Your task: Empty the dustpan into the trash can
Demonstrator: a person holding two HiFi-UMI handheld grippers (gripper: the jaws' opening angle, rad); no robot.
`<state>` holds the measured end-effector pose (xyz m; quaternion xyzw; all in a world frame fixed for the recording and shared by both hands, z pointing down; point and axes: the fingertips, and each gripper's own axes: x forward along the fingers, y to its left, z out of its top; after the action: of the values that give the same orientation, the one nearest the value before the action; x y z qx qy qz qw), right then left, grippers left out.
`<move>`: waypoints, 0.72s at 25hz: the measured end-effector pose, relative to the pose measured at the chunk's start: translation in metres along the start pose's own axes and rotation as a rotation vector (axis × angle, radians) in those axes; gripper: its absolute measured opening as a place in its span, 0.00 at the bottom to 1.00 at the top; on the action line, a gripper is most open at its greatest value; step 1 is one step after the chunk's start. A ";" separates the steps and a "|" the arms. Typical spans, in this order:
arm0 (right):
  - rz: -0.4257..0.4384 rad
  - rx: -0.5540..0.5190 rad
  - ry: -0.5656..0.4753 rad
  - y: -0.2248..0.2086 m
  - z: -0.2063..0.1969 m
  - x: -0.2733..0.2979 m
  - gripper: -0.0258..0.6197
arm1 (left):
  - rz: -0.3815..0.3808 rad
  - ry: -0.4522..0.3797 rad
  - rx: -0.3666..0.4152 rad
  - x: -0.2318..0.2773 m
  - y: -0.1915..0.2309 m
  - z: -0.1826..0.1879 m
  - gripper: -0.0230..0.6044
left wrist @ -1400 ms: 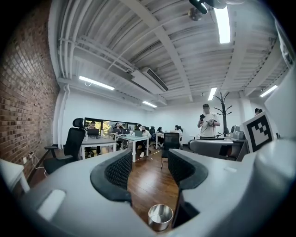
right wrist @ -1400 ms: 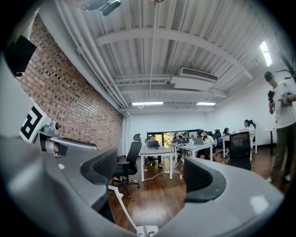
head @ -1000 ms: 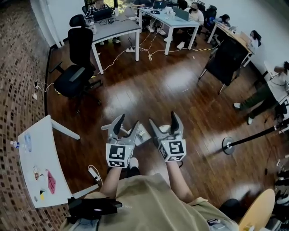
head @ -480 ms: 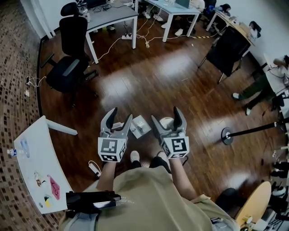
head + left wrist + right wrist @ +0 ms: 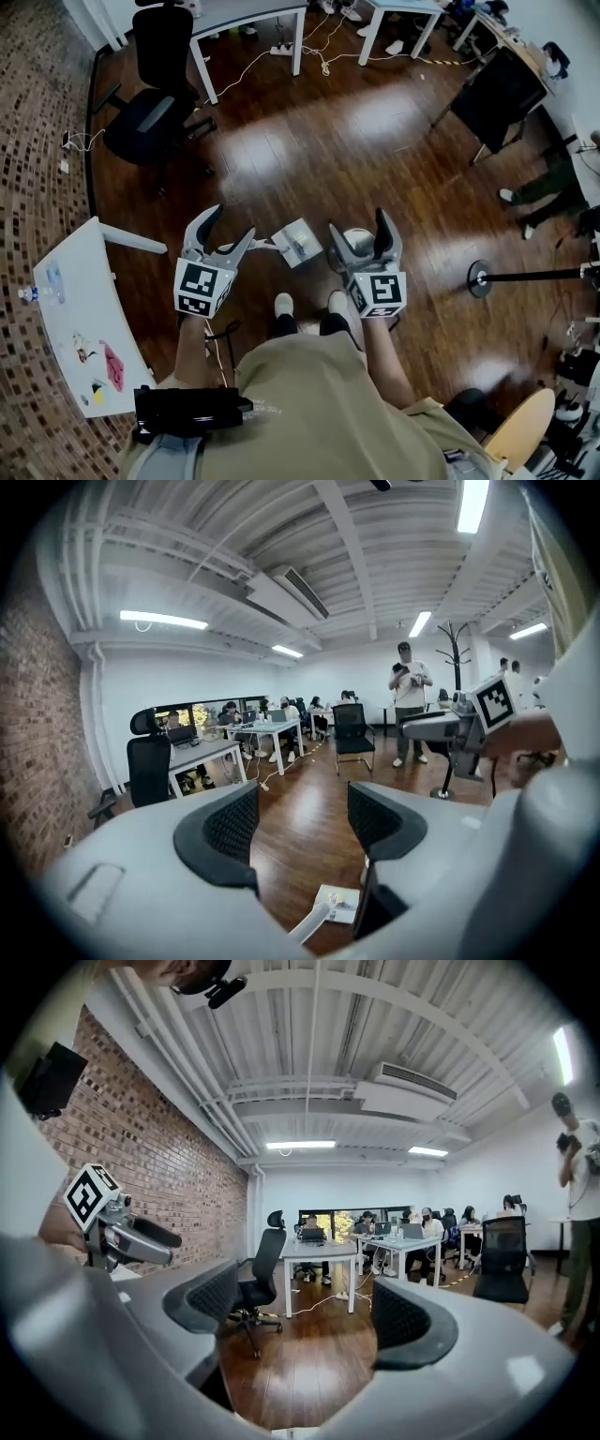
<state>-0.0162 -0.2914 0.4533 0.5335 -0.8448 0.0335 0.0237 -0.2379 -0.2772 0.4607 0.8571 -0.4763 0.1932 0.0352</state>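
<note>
The left tool (image 5: 232, 223) was opening its jaws with nothing between them, and the right tool (image 5: 359, 225) held its jaws apart, empty. The dustpan (image 5: 298, 242) lay on the wooden floor (image 5: 375, 141) between the two tools.

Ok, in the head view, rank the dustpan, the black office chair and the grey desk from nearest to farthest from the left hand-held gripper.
From the left hand-held gripper, jaws opening with nothing between them:
1. dustpan, on the floor just to its right.
2. black office chair, farther up, to the left.
3. grey desk, at the top edge, past the chair.
</note>
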 end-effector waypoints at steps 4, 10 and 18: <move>0.028 -0.002 0.013 0.000 -0.007 0.009 0.72 | -0.007 0.119 0.130 -0.011 0.028 -0.018 0.50; 0.044 0.011 0.035 -0.003 -0.011 0.019 0.72 | -0.094 0.212 0.221 -0.031 0.047 -0.017 0.53; 0.071 0.025 0.037 -0.007 -0.014 0.030 0.72 | -0.242 0.239 0.320 -0.058 0.045 0.018 0.54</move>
<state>-0.0227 -0.3203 0.4701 0.5029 -0.8620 0.0547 0.0311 -0.2973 -0.2602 0.4172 0.8736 -0.3259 0.3607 -0.0220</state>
